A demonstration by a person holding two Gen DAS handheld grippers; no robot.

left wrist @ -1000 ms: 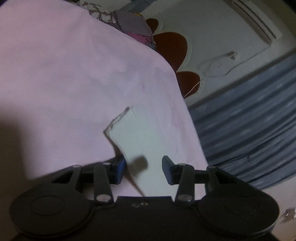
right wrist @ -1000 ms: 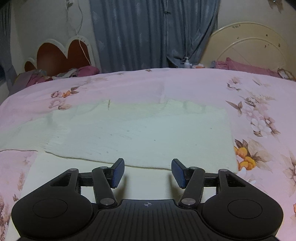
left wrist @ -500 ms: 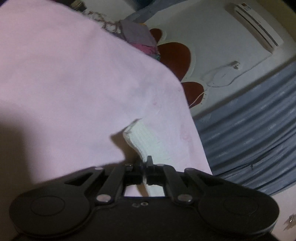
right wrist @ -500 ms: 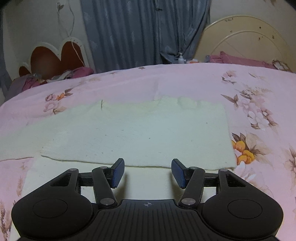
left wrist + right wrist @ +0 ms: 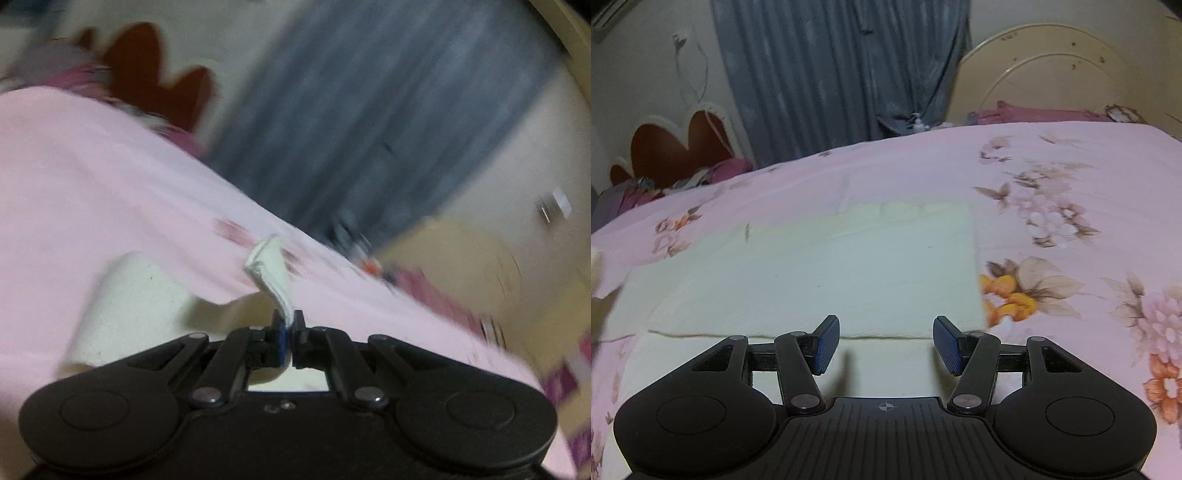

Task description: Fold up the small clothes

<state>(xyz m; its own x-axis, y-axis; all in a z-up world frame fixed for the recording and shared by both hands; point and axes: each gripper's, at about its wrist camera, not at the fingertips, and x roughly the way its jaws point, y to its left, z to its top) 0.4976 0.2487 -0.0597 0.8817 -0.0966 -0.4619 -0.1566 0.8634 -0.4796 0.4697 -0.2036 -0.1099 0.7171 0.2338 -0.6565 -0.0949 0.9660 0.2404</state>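
Observation:
A cream knitted garment (image 5: 827, 273) lies flat on the pink floral bedspread (image 5: 1071, 192), its far half folded over the near layer. My right gripper (image 5: 885, 347) is open and empty, hovering just over the garment's near edge. In the left wrist view my left gripper (image 5: 289, 334) is shut on a corner of the cream garment (image 5: 271, 269), which stands up from the fingers. More of the garment (image 5: 140, 295) shows to the left below. The left view is blurred by motion.
A heart-shaped headboard (image 5: 676, 147) and pink bedding (image 5: 701, 177) are at the far left. Grey curtains (image 5: 831, 74) hang behind the bed. A round cream headboard (image 5: 1049, 81) stands at the far right. A small bottle (image 5: 918, 123) sits past the bed's far edge.
My left gripper closed on the garment's corner, then lifted it and swung right. My right gripper stayed open and edged forward over the near edge.

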